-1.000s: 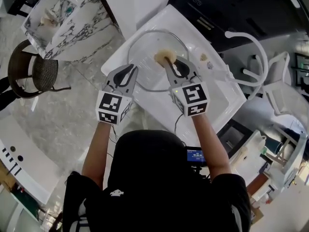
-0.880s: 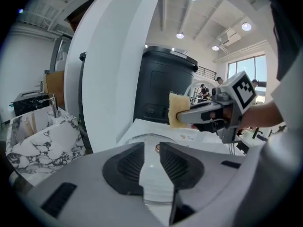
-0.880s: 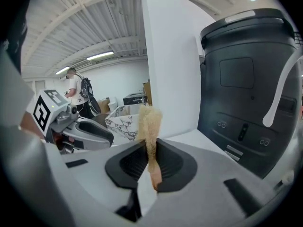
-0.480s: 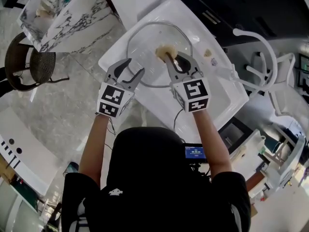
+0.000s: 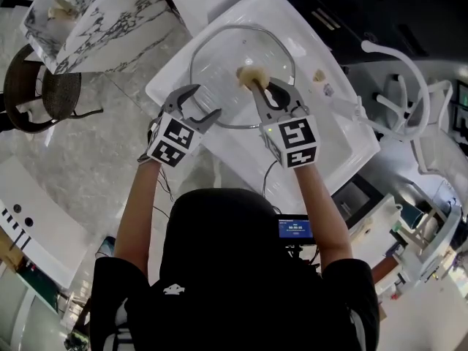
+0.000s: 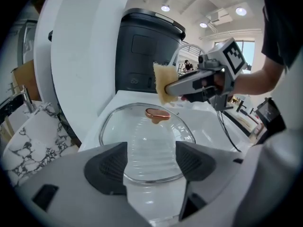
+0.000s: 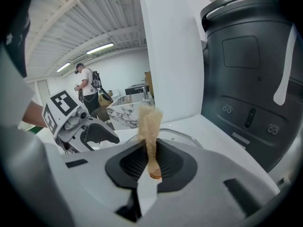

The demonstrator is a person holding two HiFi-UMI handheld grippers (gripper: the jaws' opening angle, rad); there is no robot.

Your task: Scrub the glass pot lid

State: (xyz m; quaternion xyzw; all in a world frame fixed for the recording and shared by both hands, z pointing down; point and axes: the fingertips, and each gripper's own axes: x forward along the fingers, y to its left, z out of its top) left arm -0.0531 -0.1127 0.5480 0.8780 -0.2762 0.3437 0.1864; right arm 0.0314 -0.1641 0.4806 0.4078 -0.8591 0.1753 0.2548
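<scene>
The glass pot lid [image 5: 219,57] lies flat in the white sink [image 5: 333,134], its copper knob [image 6: 157,114] facing up. My left gripper [image 5: 205,101] hovers at the lid's near rim. Its jaws have just been opening and now stand wide apart, with the pads touching nothing. Through the gap of the left gripper [image 6: 151,162] I see the lid [image 6: 147,141]. My right gripper [image 5: 254,85] is shut on a beige sponge [image 5: 250,74], held above the lid's middle. The sponge [image 7: 149,122] sticks up from the right gripper [image 7: 151,163].
A white faucet [image 5: 398,68] arches over the sink's right side. A black appliance [image 6: 142,51] stands behind the sink. A marble-topped table [image 5: 95,13] and a dark chair [image 5: 44,86] are at the upper left. Small items [image 5: 319,75] lie on the sink's far ledge.
The left gripper's jaws went from shut to wide open as it tipped down at the lid's near rim. The right gripper sank a little with the sponge.
</scene>
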